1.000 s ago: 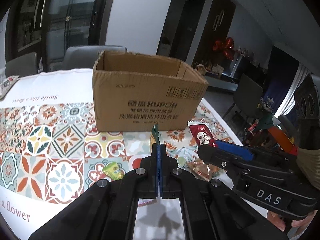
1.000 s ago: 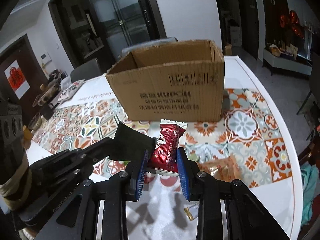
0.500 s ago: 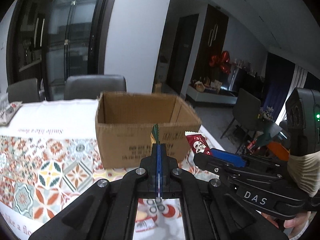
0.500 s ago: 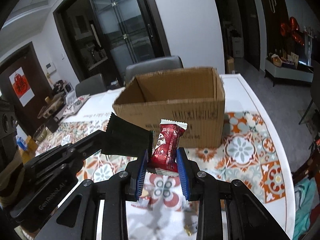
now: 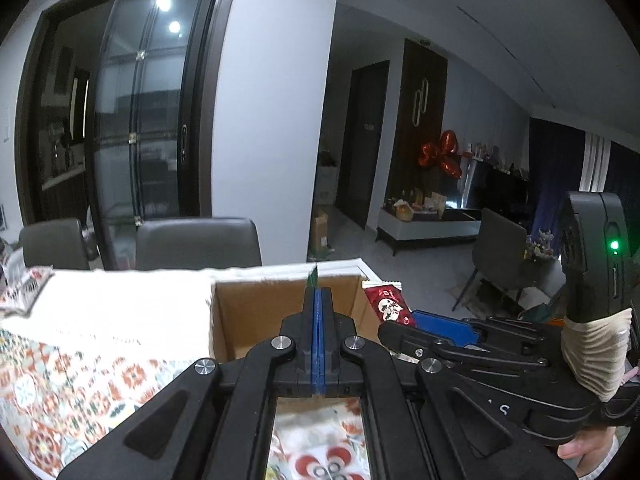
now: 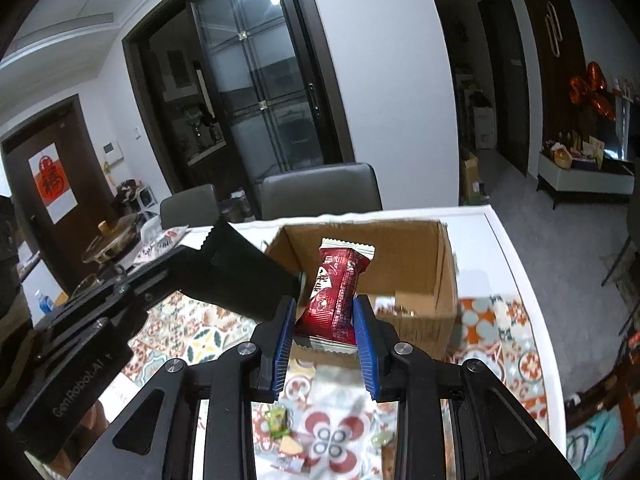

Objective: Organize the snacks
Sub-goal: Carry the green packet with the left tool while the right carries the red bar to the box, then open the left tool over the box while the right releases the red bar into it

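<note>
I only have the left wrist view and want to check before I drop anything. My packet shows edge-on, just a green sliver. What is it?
Observer: From the right wrist view, the left gripper is shut on a flat dark packet with a zigzag top edge.
Operator: And the right side's grip?
Observer: The right gripper clamps the red packet upright by its lower half, in front of the open cardboard box.
Operator: Anything loose below?
Observer: A small green-wrapped sweet lies on the patterned tablecloth under that gripper.
</note>
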The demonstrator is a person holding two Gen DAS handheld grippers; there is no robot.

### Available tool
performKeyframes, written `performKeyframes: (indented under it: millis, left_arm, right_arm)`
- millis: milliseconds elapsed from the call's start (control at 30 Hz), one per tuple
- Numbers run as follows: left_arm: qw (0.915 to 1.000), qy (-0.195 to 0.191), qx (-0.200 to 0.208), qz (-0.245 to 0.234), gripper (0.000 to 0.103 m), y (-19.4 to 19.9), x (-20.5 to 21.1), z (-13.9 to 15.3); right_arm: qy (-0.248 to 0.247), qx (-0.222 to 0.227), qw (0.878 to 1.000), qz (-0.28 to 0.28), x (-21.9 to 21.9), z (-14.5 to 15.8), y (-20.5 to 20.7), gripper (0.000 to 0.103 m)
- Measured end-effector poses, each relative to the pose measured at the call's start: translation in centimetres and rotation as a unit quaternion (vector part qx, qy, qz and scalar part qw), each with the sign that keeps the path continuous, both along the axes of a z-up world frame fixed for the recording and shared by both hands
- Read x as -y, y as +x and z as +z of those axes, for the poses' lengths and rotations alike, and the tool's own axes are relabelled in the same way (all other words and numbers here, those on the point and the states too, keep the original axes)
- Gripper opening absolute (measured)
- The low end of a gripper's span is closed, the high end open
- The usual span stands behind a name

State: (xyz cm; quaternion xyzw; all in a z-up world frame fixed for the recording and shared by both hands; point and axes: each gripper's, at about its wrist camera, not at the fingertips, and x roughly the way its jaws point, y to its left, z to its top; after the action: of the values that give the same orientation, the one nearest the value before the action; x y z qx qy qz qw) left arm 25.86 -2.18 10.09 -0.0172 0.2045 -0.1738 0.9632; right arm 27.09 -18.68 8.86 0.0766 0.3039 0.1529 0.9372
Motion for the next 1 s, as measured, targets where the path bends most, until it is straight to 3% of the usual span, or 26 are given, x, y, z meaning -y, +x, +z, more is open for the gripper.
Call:
performKeyframes:
  millis: [267,667,700,800,900,1000]
  left_arm:
    - [0.9998,0.019,0.006,0.01,0.002,3.1,0.5,0.8]
    - [0.9971,0.046,-0.057,0.021,0.003,8.8,1.1,-1.6]
    - [0.9964,0.046,-0.068,0.021,0.005,9.3,1.1,-2.0]
    - [0.995,0.053,-0.081,0.025,0.037,9.4,1.2,-2.3]
    - [0.9947,0.062,-0.075,0.032,0.039,8.3,0.8,-2.3]
    - [0.9943,0.066,-0.073,0.042,0.042,6.7,0.0,-2.5]
  right_arm:
    - [-0.003,-0.001,1.0,0.007,-0.2,1.2,3.3,0.031]
    - [-0.017,-0.046,0.999,0.007,-0.2,-0.2,8.6,0.031]
    - [-0.02,-0.05,0.999,0.005,-0.2,-0.5,8.9,0.031]
    - [-0.026,-0.059,0.998,0.003,-0.3,-1.2,9.7,0.033]
    - [-0.044,-0.06,0.997,-0.006,-0.4,-1.6,9.7,0.058]
    - [-0.06,-0.052,0.997,-0.019,-0.4,-1.9,8.4,0.058]
